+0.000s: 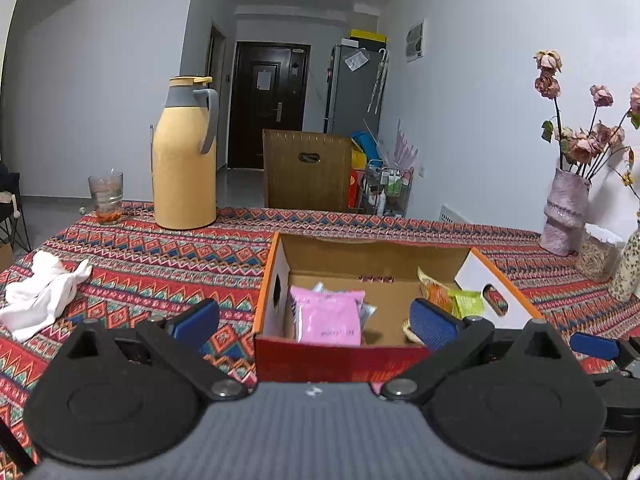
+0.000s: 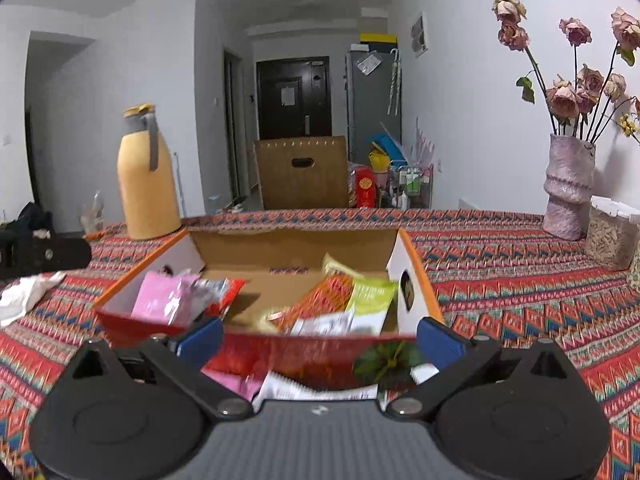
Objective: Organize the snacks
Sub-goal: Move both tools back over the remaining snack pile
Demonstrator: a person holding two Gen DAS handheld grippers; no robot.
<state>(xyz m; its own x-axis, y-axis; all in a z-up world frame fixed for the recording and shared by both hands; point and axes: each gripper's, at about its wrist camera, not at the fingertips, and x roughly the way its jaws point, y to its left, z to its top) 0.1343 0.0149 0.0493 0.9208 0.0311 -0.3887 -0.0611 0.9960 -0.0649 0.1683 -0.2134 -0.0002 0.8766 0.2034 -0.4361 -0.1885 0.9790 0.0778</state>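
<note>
**Both grippers spread wide at the near wall of the snack box**

Left gripper [image 1: 314, 322]: level, pointing forward across the bench [image 1: 160, 264], jaws spread wide with nothing between them. Its left blue pad [image 1: 196, 322] sits over the patterned cloth just outside the box's left wall; its right pad [image 1: 434, 328] sits in front of the box's near right corner. The cardboard box [image 1: 336, 354] lies straight ahead, its red near wall just beyond the fingertips.

Inside, from the left wrist view: pink packet [image 1: 330, 318] leaning at the left end, silver wrappers tucked behind it; bare cardboard floor in the middle; orange packet [image 1: 438, 294] and green packet [image 1: 468, 304] at the right end.

Off to the left on the bench: crumpled white cloth [image 1: 40, 296], a glass [image 1: 106, 198], a tall yellow thermos [image 1: 184, 160]. Far right: pinkish vase [image 1: 564, 212] with dried roses.

Right gripper [image 2: 318, 338]: also level and released, jaws wide apart, empty. Blurred packets lie on the bench below and between the fingers, just in front of the box's near wall: a pink one, a white one with a serrated edge [image 2: 316, 390], and one with a green leaf print [image 2: 386, 360]. Whether any of them touch the fingers, I cannot tell. Box interior in this view shows the same sorting, pink left, orange and green right.
</note>
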